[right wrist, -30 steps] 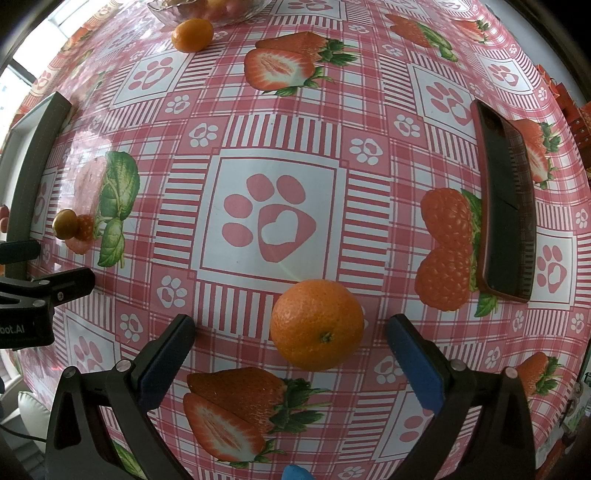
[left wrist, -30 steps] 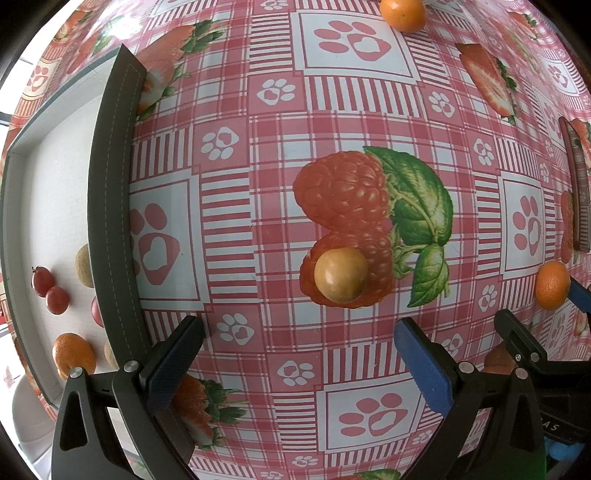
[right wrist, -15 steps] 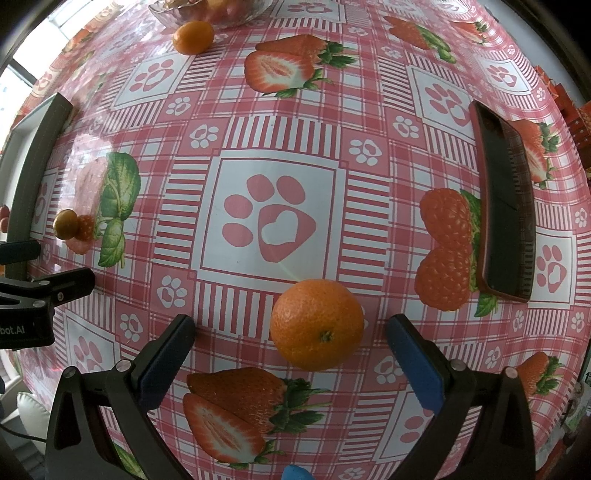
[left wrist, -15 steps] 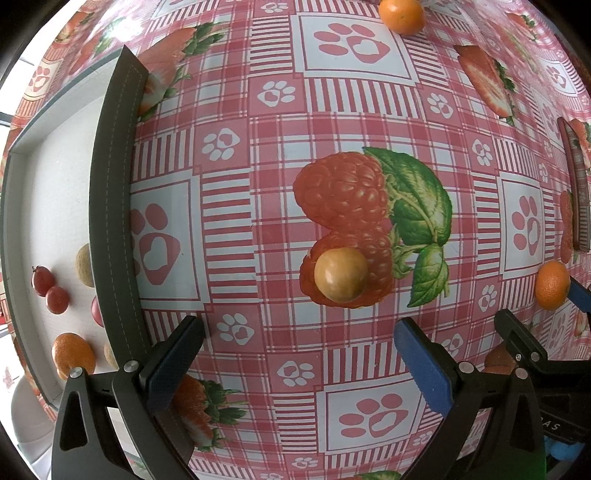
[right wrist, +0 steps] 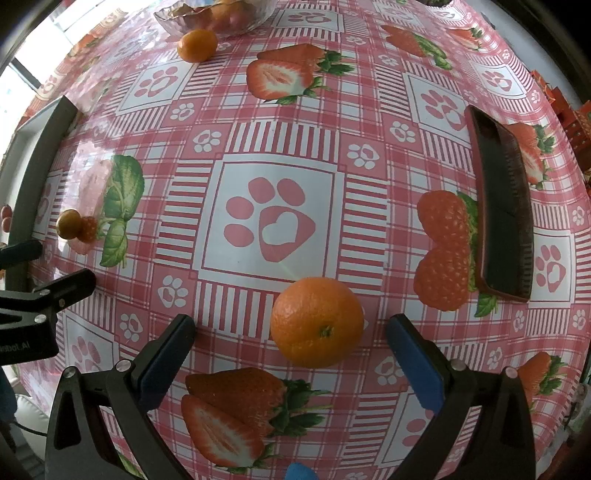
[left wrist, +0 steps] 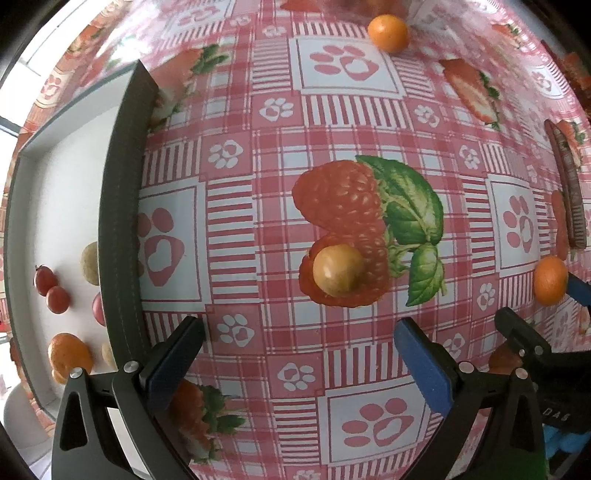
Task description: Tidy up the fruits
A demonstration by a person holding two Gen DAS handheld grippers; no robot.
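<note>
The red-and-white checked tablecloth (right wrist: 280, 122) looks like glossy, smooth vinyl with window glare. The round orange (right wrist: 317, 322) has dimpled, matt peel. The clear glass bowl (right wrist: 207, 16) glints.

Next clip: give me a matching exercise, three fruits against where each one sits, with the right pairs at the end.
Fruits:
1. large orange
2. yellow-brown round fruit
3. two cherry tomatoes

Places:
A. inside the white tray
B. on the printed raspberry, ahead of the open left tool
C. between the fingers of the open right tool

Pairs: 1-C, 2-B, 3-A
</note>
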